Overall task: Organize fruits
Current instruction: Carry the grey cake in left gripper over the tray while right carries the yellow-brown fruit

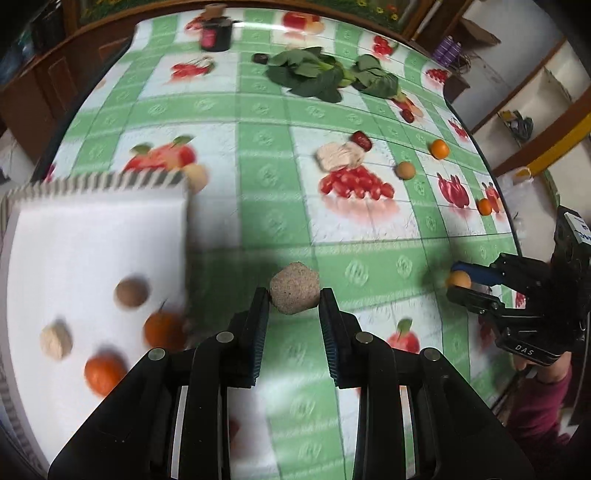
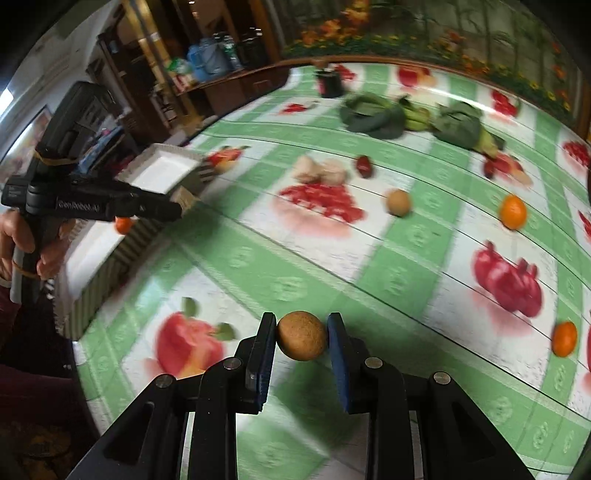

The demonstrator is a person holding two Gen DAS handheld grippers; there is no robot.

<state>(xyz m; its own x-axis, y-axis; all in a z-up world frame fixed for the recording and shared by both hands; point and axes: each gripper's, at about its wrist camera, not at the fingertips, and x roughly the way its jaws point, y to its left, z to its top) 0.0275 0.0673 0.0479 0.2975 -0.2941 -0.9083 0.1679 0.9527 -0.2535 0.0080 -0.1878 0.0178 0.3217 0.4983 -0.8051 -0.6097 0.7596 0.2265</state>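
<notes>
Between the fingers of the left gripper [image 1: 294,300] a pale, rough-skinned ball of fruit [image 1: 294,293] is clamped, clear of the green checked tablecloth [image 1: 258,221]. The white tray [image 1: 92,240] lies just to its left, so the fruit is judged to be on its way there. Four pieces are already gathered in that tray: a brown one [image 1: 132,291], a pale one [image 1: 56,341] and two oranges [image 1: 164,329].

The right gripper [image 2: 301,336] is likewise closed on a smooth brown round fruit [image 2: 302,335], pinched at its sides and lifted above the cloth.

Loose fruit is still left on the table: a brown fruit [image 2: 398,202], two oranges [image 2: 513,212] and a red date [image 2: 364,166]; these are judged to be the remaining work. Leafy greens [image 1: 314,74] and a dark jar [image 1: 216,35] lie at the far edge.

Only the left view shows the tray's contents. Only the right view shows the person's hand [image 2: 22,240] on the left tool's handle, and the tray's ribbed outer wall.
</notes>
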